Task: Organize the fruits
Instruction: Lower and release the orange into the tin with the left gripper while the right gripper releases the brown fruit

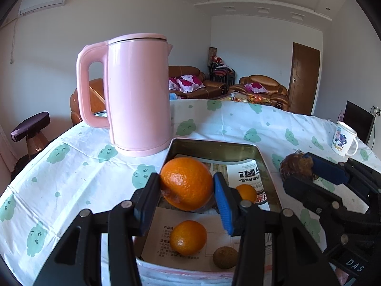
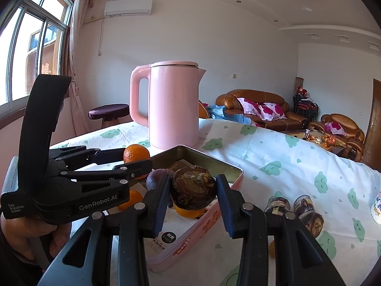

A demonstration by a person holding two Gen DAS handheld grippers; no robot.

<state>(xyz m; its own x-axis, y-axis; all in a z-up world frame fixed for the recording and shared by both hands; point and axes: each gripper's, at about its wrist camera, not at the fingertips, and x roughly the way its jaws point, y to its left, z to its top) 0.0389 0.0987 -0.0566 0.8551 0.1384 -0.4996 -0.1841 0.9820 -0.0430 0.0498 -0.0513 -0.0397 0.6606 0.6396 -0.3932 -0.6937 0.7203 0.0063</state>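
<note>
In my left wrist view, the left gripper (image 1: 187, 196) sits at centre frame with its pads clamped on a large orange (image 1: 187, 183), held over the open metal tin (image 1: 214, 146). Lower in that frame, inside the tin on printed paper, lie a smaller orange (image 1: 188, 237), a brown kiwi-like fruit (image 1: 225, 257) and another orange (image 1: 247, 192) partly behind the blue pad. In my right wrist view, the right gripper (image 2: 193, 199) is closed on a dark brown, rough-skinned fruit (image 2: 194, 187) at centre frame, above the tin's near corner. A pink kettle (image 2: 173, 104) stands behind the tin on the cloud-print tablecloth (image 2: 285, 166), and two small dark jars (image 2: 295, 208) sit at lower right.
</note>
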